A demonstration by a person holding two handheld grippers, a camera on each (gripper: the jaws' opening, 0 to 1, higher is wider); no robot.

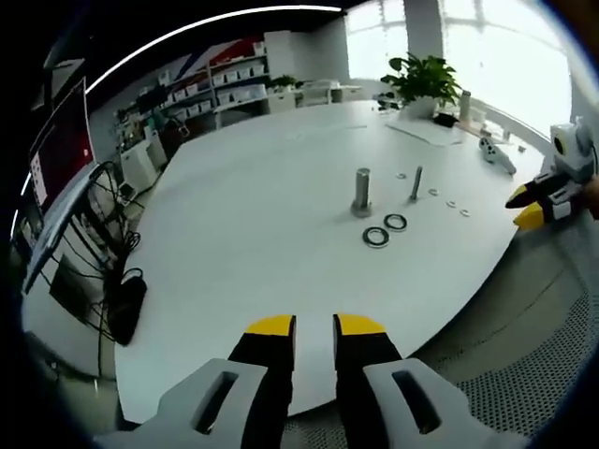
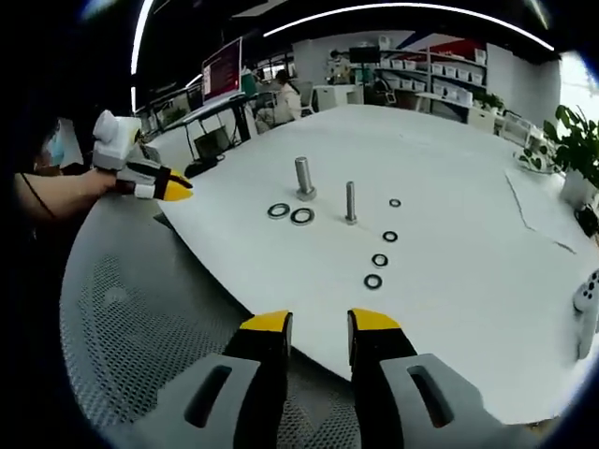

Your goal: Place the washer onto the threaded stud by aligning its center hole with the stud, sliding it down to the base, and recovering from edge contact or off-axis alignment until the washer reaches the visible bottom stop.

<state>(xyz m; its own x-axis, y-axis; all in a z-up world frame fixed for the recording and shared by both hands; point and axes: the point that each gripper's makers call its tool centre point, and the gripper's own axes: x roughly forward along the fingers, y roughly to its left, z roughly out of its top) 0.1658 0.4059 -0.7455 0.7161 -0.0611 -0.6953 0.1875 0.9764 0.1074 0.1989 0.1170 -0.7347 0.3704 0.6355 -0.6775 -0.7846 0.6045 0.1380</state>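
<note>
On the white table (image 1: pixel 243 234) a thick threaded stud (image 1: pixel 362 192) stands upright, with a thinner stud (image 1: pixel 416 183) to its right. Two large dark washers (image 1: pixel 376 237) lie flat just in front of the thick stud, and several small washers (image 1: pixel 451 203) trail off beyond the thin one. My left gripper (image 1: pixel 315 327) hangs off the table's near edge, open and holding nothing. In the right gripper view the thick stud (image 2: pixel 304 178), thin stud (image 2: pixel 350 202), large washers (image 2: pixel 302 216) and small washers (image 2: pixel 379 260) show again. My right gripper (image 2: pixel 320 323) is open and holds nothing, well short of them.
The right gripper (image 1: pixel 533 201) comes in at the table's right edge. The left gripper (image 2: pixel 154 182) is held by a hand on the left. A grey perforated surface (image 2: pixel 122 318) lies below the table edge. Potted plant (image 1: pixel 421 79), paper sheet (image 2: pixel 538 210) and shelves stand at the back.
</note>
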